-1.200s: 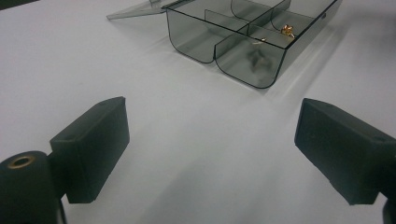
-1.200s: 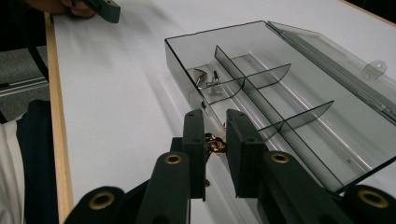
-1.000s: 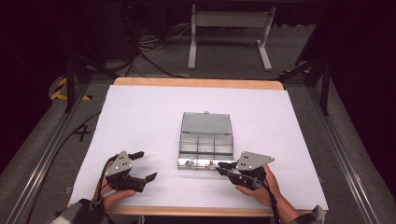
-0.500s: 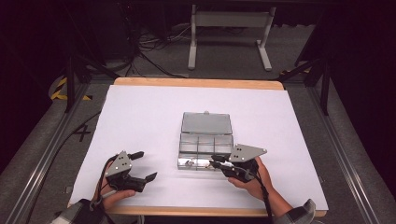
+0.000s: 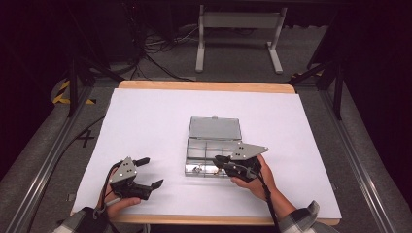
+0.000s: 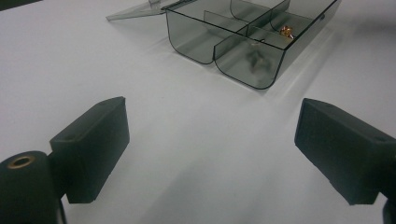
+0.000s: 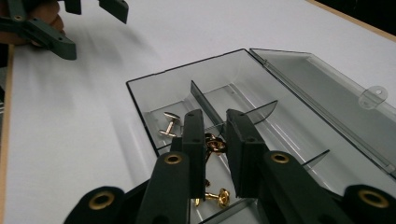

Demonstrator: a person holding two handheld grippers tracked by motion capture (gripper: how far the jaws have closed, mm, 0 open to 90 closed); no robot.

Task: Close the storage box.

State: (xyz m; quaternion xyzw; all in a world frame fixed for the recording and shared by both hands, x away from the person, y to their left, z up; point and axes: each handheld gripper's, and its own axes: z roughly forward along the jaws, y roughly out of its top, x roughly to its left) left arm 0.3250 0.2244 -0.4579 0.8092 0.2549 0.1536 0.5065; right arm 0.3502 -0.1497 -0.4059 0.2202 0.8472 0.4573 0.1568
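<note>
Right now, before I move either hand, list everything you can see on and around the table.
smoky clear plastic compartment box: one, grey-tinted, table centre, hinged lid lying open behind it
small gold metal fasteners: at least three, gold, in the box's near compartments; one sits between the right gripper's jaws, grip unclear
white table cover: one, white, over a light wooden board
metal stand: one, pale grey, on the floor beyond the table
cables: several, black, floor at back left
left gripper: one, black, jaws wide, near left of table
right gripper: one, black, jaws narrow, over the box
</note>
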